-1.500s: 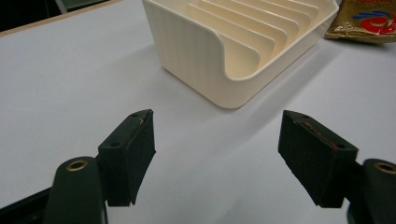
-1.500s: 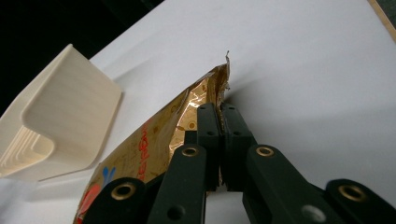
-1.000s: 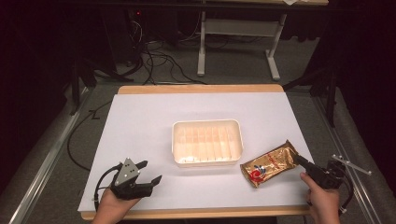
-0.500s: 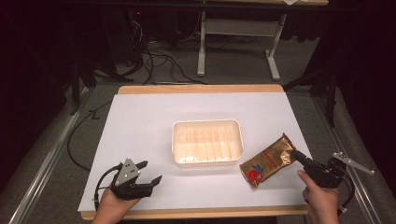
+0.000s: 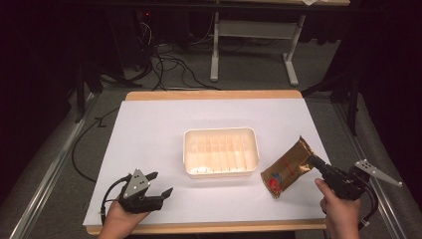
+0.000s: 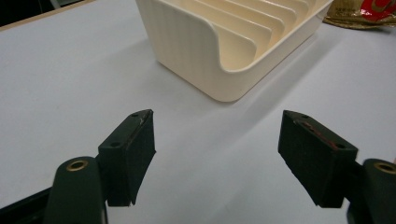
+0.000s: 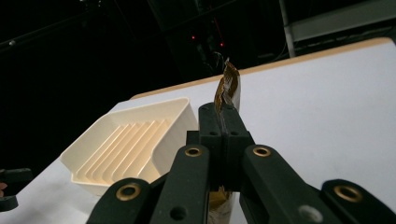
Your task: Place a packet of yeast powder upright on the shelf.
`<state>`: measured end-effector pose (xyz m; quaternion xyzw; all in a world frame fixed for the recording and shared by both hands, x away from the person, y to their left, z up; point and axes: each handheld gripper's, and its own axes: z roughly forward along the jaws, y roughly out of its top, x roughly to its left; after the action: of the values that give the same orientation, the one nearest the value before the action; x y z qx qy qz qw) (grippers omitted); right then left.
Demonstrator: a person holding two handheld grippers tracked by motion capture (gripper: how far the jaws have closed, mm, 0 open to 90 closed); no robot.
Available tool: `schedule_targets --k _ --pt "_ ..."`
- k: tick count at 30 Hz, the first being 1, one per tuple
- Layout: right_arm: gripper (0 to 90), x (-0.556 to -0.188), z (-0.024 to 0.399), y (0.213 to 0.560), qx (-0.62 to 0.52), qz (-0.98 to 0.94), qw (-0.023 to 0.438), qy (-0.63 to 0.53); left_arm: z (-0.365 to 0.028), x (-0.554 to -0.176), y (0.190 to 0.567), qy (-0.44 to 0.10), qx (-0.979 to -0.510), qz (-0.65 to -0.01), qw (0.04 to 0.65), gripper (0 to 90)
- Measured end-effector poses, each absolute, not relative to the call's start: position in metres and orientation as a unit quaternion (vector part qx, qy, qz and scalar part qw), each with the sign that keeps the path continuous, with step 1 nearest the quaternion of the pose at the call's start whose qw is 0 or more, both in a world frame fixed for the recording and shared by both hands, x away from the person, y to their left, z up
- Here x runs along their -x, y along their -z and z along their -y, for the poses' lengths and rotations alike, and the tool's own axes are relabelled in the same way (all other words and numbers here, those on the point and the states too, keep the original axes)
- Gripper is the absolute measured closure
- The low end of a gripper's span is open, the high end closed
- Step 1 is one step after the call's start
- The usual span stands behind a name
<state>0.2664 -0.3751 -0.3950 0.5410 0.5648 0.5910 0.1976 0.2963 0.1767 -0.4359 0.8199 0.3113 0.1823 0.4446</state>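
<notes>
Cream ribbed plastic tray [image 5: 221, 152]: mid-surface, nothing inside.
Gold foil snack packet [image 5: 285, 168]: tilted, just right of the tray, lifted at one end.
Right gripper [image 5: 318, 167]: jaws clenched on the packet's edge.
Left gripper [image 5: 160, 184]: jaws released, holding nothing.

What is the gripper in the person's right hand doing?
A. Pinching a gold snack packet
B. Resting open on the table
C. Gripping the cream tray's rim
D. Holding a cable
A: the right gripper has its jaws shut on the edge of the gold snack packet, beside the cream tray.
</notes>
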Motion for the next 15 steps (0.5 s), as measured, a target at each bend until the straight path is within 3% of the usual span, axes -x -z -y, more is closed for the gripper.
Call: schedule_targets --k 15 --pt "90.0 -0.265 0.361 0.371 -0.499 -0.576 0.266 -0.591 -0.177 -0.296 0.436 -0.182 -0.82 -0.312 0.445 27.5"
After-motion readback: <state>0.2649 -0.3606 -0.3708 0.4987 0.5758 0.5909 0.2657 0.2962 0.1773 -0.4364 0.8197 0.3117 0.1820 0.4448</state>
